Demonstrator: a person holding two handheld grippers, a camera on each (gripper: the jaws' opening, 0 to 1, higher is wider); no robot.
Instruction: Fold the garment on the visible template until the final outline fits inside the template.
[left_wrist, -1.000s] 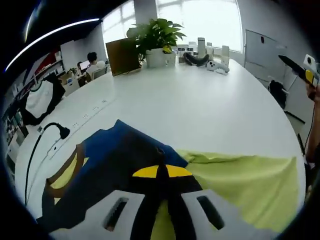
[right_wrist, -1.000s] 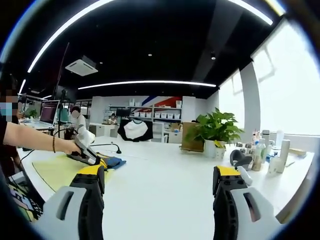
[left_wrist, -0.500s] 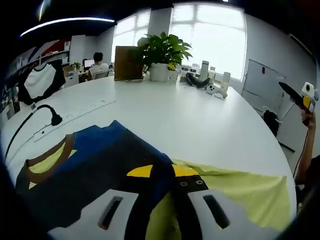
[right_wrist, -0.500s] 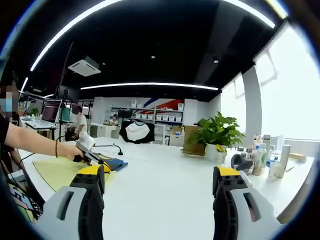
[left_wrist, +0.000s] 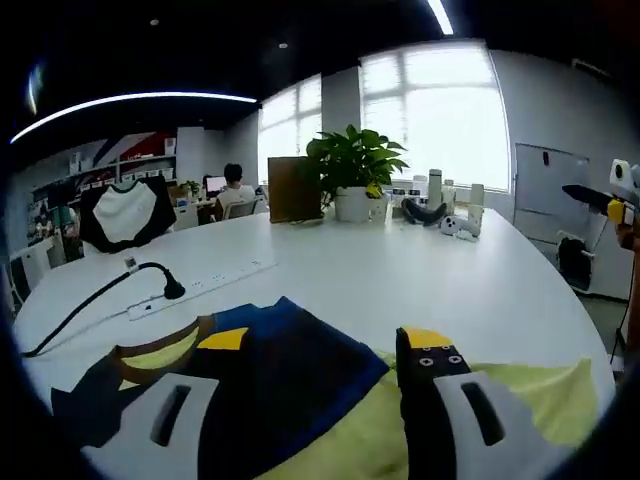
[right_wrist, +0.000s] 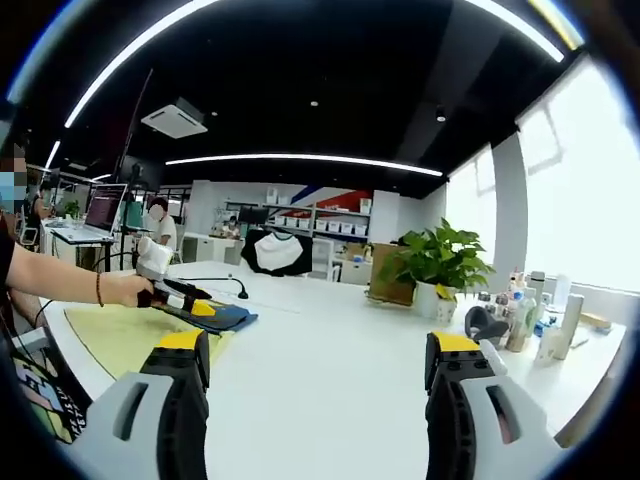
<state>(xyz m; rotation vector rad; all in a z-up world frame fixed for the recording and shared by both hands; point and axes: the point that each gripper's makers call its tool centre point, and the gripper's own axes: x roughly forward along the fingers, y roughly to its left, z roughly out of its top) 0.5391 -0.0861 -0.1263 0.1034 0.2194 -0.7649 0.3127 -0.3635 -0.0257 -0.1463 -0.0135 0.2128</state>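
Fingers of your left gripper (left_wrist: 330, 345) now stand parted over the garment (left_wrist: 270, 385); half a second ago they were pinched together on the navy cloth, so you have let go and that fold is laid. Fingers of your right gripper (right_wrist: 315, 350) stay wide apart, holding nothing, raised well clear of the desk (right_wrist: 330, 370). Count: one garment, lying partly on one yellow-green template (left_wrist: 530, 395), with navy cloth spilling off its left edge. Judgement: outline not yet inside; more folding needed.
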